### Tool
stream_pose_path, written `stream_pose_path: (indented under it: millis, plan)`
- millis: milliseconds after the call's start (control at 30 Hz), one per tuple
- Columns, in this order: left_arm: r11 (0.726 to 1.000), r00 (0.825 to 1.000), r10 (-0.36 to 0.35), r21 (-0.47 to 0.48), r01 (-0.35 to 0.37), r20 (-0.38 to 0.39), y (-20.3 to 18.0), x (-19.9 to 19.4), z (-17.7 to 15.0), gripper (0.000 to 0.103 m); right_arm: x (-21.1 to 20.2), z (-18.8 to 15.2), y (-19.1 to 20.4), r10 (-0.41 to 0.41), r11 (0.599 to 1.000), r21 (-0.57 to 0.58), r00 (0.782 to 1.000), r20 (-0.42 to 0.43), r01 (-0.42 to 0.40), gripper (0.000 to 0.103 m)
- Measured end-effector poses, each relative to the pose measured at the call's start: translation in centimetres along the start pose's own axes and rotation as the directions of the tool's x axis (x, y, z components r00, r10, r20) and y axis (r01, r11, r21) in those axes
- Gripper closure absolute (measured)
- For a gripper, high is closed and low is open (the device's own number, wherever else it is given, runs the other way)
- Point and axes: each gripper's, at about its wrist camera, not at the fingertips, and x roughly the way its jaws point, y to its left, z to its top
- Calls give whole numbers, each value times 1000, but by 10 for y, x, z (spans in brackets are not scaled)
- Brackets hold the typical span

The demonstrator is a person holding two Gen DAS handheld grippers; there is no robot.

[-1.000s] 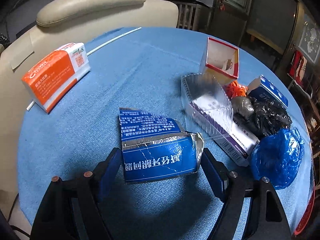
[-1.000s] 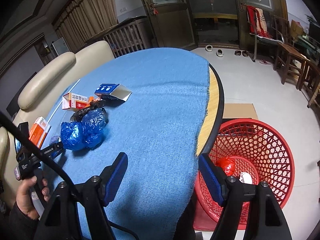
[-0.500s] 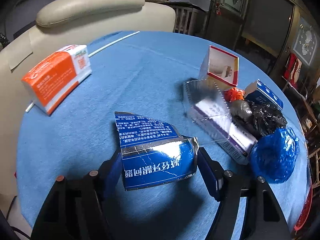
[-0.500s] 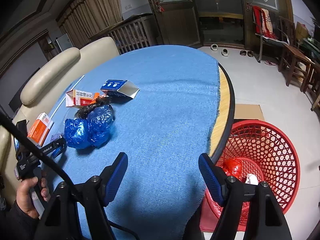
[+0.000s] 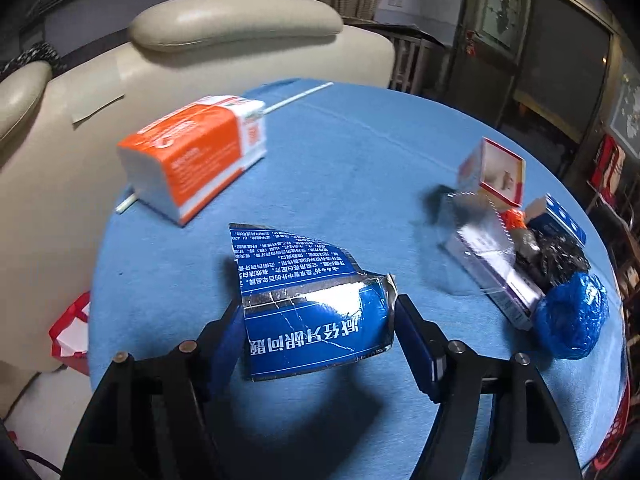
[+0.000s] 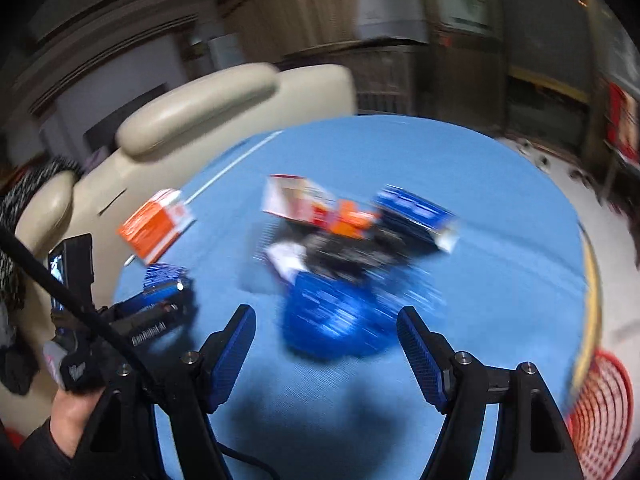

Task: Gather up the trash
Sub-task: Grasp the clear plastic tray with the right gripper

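Note:
My left gripper is shut on a torn blue toothpaste box and holds it just above the blue tablecloth. In the blurred right wrist view that same box shows in the left gripper at the left. My right gripper stands open with nothing between its fingers, in front of a crumpled blue plastic bag. Behind the bag lies a pile of trash: a black bag, a red-and-white box, an orange scrap and a blue box.
An orange-and-white box lies at the table's far left with a white straw behind it. A clear plastic tray covers a purple-and-white box. A cream sofa borders the table. A red mesh basket stands low at the right.
The left gripper closed on the blue toothpaste box and lifted it toward the left. The right gripper swung left from the table edge and basket toward the trash pile.

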Motion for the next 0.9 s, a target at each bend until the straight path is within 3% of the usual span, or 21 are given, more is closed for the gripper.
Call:
stream_pose_path:
  millis: [300,600,700,900]
  plan:
    - [999,1000,-11,-49,11,6,25,-4,-6,30,84,26,65,-5,994,-112,999,-54,-1,27]
    - [995,1000,-3,-96,4,11,47,-3,-7,30,143,25,81,-102,986,-145,988,-118,84,27]
    - [995,1000,-4,-102,5,8,48,-2,-6,30,153,25,80,-115,985,-148,984,-138,94,48]
    - [996,1000,-9,-84,10,9,43,-4,-7,30,137,27,73,-60,992,-116,992,-115,46,52]
